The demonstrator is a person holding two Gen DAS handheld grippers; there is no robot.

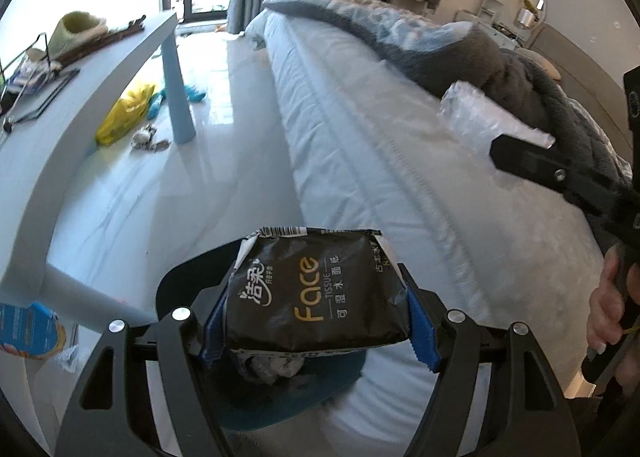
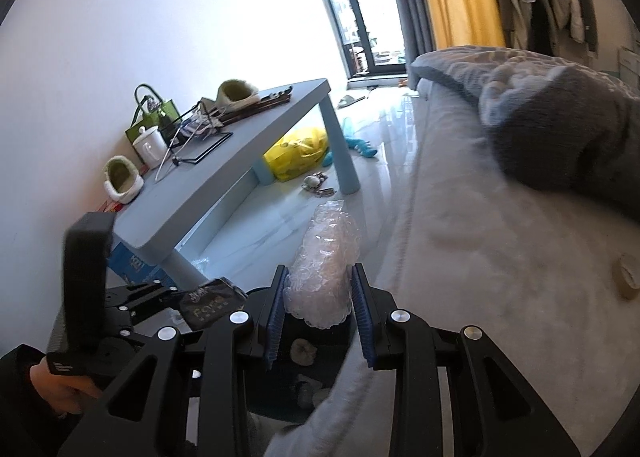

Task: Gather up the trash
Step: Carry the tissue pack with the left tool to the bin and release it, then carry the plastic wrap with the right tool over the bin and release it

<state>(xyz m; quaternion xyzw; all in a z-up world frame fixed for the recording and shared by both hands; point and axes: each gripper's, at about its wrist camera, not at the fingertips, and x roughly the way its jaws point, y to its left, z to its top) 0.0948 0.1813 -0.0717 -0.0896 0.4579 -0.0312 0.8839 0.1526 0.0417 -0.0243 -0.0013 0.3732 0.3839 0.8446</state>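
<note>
A black tissue pack [image 1: 316, 293] is pinched between the blue pads of the left claw [image 1: 318, 321], held above a dark bin [image 1: 280, 397] beside the bed [image 1: 400, 177]. The right claw [image 2: 320, 309] grips a wad of clear bubble wrap [image 2: 324, 261] over the same bin. Behind stands a light-blue bench [image 2: 224, 177], with a yellow bag [image 2: 298, 153] on the floor beneath it.

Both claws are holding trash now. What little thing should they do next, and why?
Probably lower both over the dark bin just below them and let go. The left claw grips a black tissue pack, the right claw grips crumpled clear plastic, and crumpled scraps already lie in the bin.
</note>
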